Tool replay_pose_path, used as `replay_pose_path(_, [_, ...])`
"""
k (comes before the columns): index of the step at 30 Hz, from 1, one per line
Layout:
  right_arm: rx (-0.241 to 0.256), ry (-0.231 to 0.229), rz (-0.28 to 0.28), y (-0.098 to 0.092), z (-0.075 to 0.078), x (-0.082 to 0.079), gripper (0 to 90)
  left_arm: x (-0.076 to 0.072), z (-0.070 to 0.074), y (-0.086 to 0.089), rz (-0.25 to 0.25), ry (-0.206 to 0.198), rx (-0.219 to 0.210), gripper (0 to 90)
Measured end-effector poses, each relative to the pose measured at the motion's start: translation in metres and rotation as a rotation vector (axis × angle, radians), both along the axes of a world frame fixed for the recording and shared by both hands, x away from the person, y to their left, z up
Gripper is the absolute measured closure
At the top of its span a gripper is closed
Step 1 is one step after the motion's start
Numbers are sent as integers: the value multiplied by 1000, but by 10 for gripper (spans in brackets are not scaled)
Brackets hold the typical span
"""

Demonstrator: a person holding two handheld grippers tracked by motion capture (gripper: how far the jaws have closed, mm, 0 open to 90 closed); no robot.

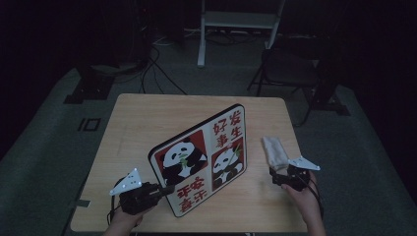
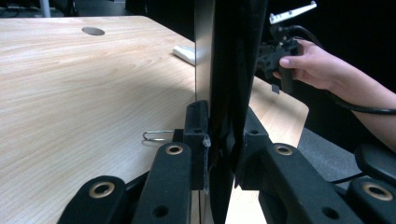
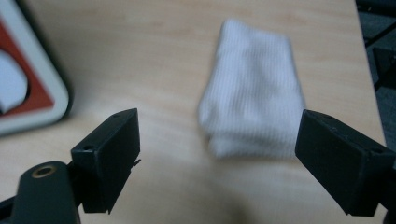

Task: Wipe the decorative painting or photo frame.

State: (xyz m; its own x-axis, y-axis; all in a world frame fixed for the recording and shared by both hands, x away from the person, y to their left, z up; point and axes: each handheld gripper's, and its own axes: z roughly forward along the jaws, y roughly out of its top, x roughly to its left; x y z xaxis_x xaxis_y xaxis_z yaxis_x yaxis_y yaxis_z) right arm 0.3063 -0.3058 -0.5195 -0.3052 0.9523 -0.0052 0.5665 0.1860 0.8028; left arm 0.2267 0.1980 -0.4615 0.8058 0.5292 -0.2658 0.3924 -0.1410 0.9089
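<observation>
A black-edged board (image 1: 201, 157) printed with pandas and red characters stands on edge, tilted, across the middle of the wooden table (image 1: 147, 118). My left gripper (image 1: 164, 189) is shut on the board's near lower edge; in the left gripper view the jaws (image 2: 224, 126) clamp both sides of the board (image 2: 229, 56). A folded white cloth (image 1: 274, 151) lies flat to the right of the board. My right gripper (image 1: 276, 176) sits just short of the cloth, open. In the right gripper view the cloth (image 3: 254, 107) lies ahead between the spread jaws (image 3: 219, 140), untouched, and a corner of the board (image 3: 28, 88) is at the left.
The table has a round hole (image 2: 93, 31) toward its far side. A small wire clip (image 2: 156, 135) pokes out beside my left jaw. On the dark floor beyond stand a chair (image 1: 290, 69), a white frame (image 1: 236, 19) and loose cables (image 1: 157, 69).
</observation>
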Motion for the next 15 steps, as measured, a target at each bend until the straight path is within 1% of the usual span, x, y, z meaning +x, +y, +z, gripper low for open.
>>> replay_pose_path(3, [-3, -10, 5, 0, 3, 16, 137, 0, 0, 0, 2, 0, -1, 792])
replay_pose_path(4, [-5, -10, -2, 0, 4, 21, 137, -1, 0, 0, 1, 0, 0, 792])
replay_pose_path(6, [9, -9, -20, -1, 4, 35, 144, 0, 0, 0, 0, 2, -4, 791])
replay_pose_path(8, [5, 0, -42, -2, 2, 45, 214, 1, 0, 0, -2, 3, -4, 791])
replay_pose_path(11, [5, 9, -58, -2, -3, 57, 237, 2, 0, 1, -10, 6, -4, 790])
replay_pose_path(13, [-16, 10, -54, -1, -7, 64, 249, 3, -1, 1, -13, 7, -7, 791])
replay_pose_path(15, [-16, 19, -73, -3, -10, 72, 293, 3, -1, 1, -11, 6, -7, 791])
